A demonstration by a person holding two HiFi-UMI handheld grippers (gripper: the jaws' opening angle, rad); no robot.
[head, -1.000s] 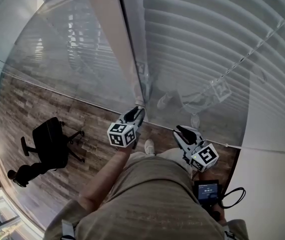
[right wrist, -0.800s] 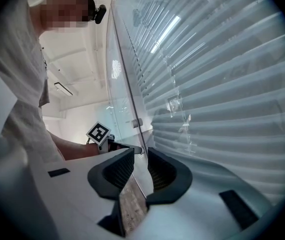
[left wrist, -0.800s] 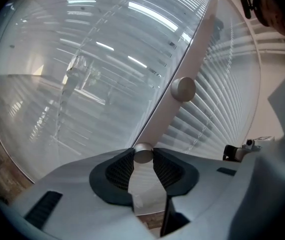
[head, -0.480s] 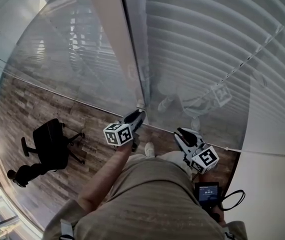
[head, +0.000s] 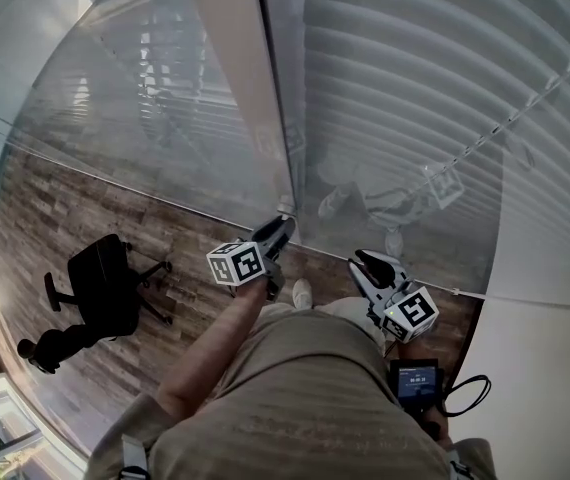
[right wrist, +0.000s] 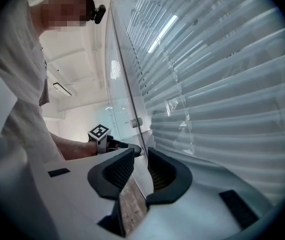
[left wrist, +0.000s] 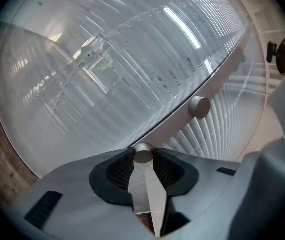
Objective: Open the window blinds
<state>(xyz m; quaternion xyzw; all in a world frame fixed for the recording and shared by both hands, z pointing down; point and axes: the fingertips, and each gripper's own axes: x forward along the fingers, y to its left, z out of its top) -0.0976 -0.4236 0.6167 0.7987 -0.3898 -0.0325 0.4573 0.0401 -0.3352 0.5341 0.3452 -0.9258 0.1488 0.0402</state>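
Glass wall (head: pixel 145 118): it stands straight ahead of me over the wood floor (head: pixel 45 218), divided by a pale upright frame post (head: pixel 255 88).
Blinds (head: pixel 415 88): the white slats behind the pane to the right of the post lie overlapped and look closed, so I judge the opening is not done yet.
Office chair (head: pixel 100 283): black, well off to my left on the floor, no part of this.
Right tongs (right wrist: pixel 140 156): apart and empty, with only the floor and the glass edge showing between the pads; they hang just beside the pane and are best kept off it.
Left tongs (head: pixel 281 226): clamped on the lower knob, one ribbed pad on each side of it.
Lower knob (left wrist: pixel 143 152): a small round metal stub on the frame post, which I take to be the slat control for the blinds.
Upper knob (left wrist: pixel 199 107): a second stub like it, further up the same post, untouched.
Step in hand: turning the lower knob to tilt the slats.
Doing it well: I should roll my wrist about the knob's own axis without pulling outward, and keep the pads centred on the smooth round stub so they do not slide off its end.
Check: I watch the slats as I turn; if my wrist runs out of travel, I let go, reset and grip again.
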